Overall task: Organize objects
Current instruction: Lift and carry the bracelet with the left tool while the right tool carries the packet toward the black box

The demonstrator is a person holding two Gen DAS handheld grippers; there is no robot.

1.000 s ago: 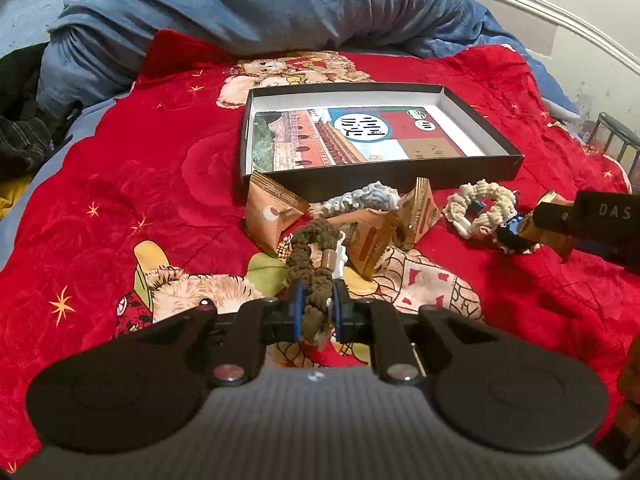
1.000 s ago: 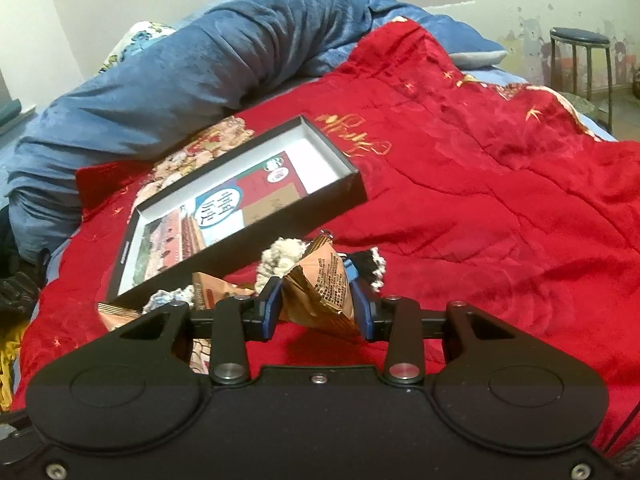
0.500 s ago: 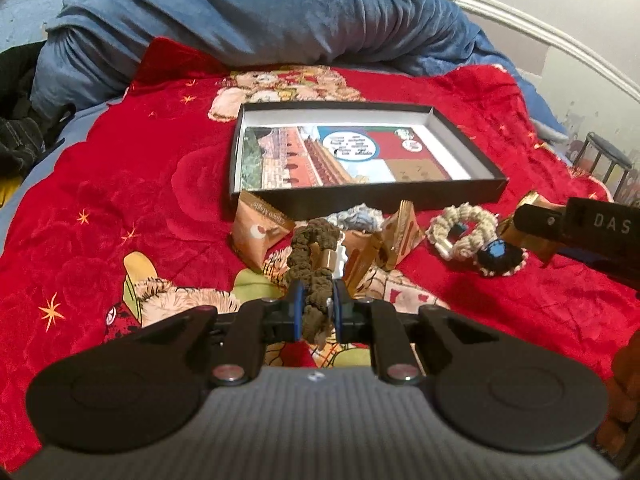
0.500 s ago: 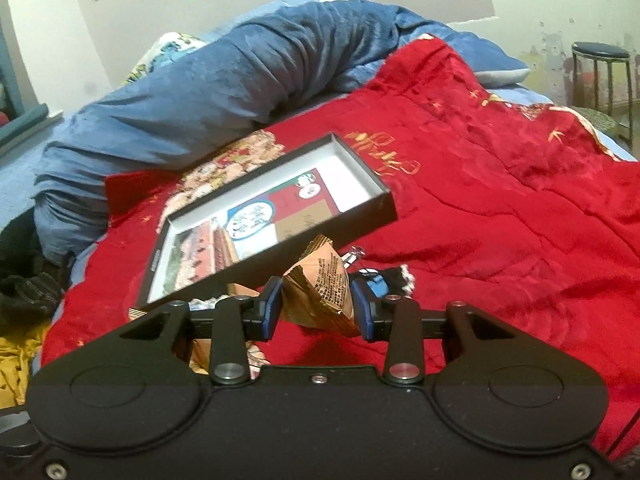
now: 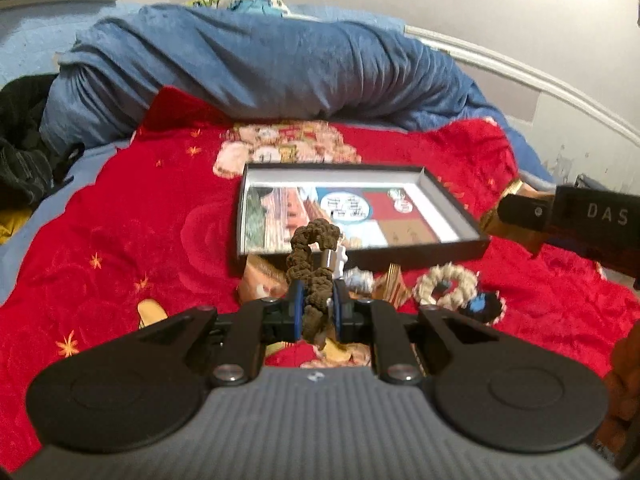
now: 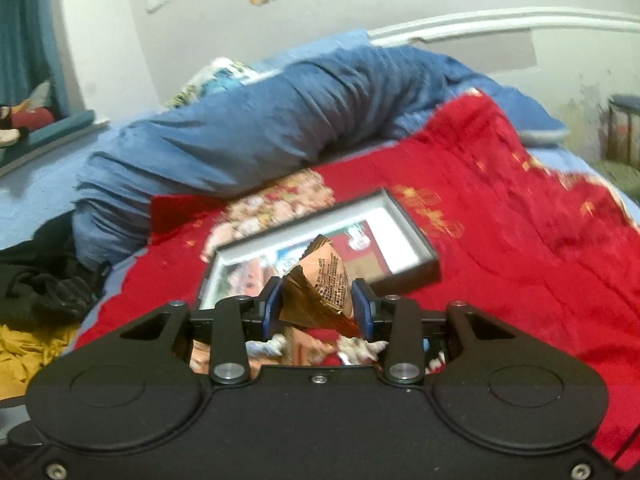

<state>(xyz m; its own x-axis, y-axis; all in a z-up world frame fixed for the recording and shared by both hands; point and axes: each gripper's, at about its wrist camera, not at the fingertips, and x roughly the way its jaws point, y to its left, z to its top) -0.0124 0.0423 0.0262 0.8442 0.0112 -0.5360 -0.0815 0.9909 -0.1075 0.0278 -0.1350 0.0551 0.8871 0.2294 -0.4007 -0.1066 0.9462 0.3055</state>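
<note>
Red plush blanket with gold stars and cartoon bear prints covers the bed across both views, with dark clothing bunched at the far left edge of the left wrist frame and a rolled blue duvet spanning the top. At centre bottom of that frame, the left gripper has its jaws pinched on a brown braided bracelet, whose loop rises in front of the near wall of the shallow black box; a small metal bead sits on the loop's right side. That box lies open at centre frame, a printed picture card covering its floor. Just below its near wall, on the blanket, lie an orange-brown snack packet, a pale blue-white scrunchie, another folded packet, a cream braided bracelet and, touching it on the right, a dark lace-edged piece with a blue centre. At the right edge the right gripper's black body, lettered "DAS", reaches in above the box's right corner. In the right wrist frame, the right gripper at lower centre squeezes a crumpled golden-brown snack packet printed with small black text, held up in front of the box.
</note>
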